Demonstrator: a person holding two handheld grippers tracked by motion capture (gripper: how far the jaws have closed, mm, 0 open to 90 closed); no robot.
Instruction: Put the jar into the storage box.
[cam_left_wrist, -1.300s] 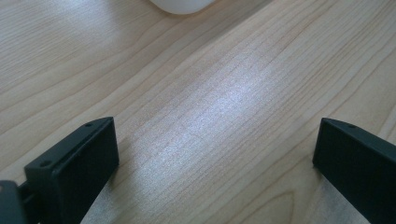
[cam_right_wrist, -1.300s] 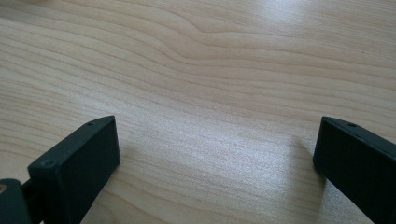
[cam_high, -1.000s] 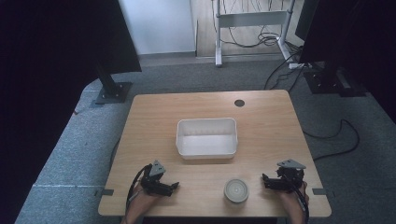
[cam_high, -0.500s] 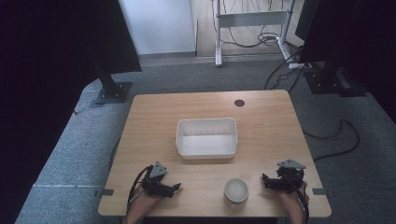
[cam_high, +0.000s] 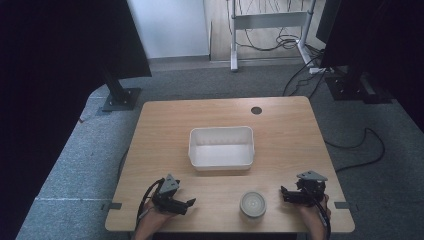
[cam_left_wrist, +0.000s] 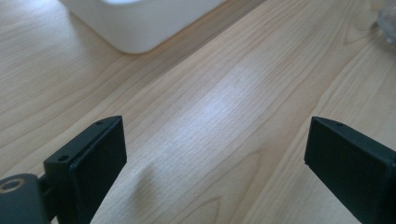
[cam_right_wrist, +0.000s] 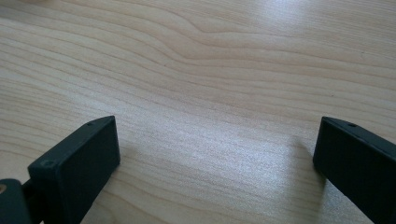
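Observation:
A white rectangular tub (cam_high: 221, 147) stands empty in the middle of the wooden table (cam_high: 165, 130). A small round grey-white lidded container (cam_high: 253, 204) sits near the front edge. My left gripper (cam_high: 189, 204) rests low at the front left, pointing right toward the round container, jaws wide apart with bare wood between them (cam_left_wrist: 215, 154). The tub's corner (cam_left_wrist: 140, 23) shows at the top of the left gripper view. My right gripper (cam_high: 283, 194) lies at the front right, pointing left, also open over bare wood (cam_right_wrist: 217, 154).
A round cable hole (cam_high: 256, 110) sits near the table's far edge. Dark monitor stands (cam_high: 120, 95) and cables (cam_high: 350, 150) are on the grey floor around the table. A white desk frame (cam_high: 270, 20) stands at the back.
The left gripper has shifted slightly toward the front and right. The right gripper, the tub and the round container stay put.

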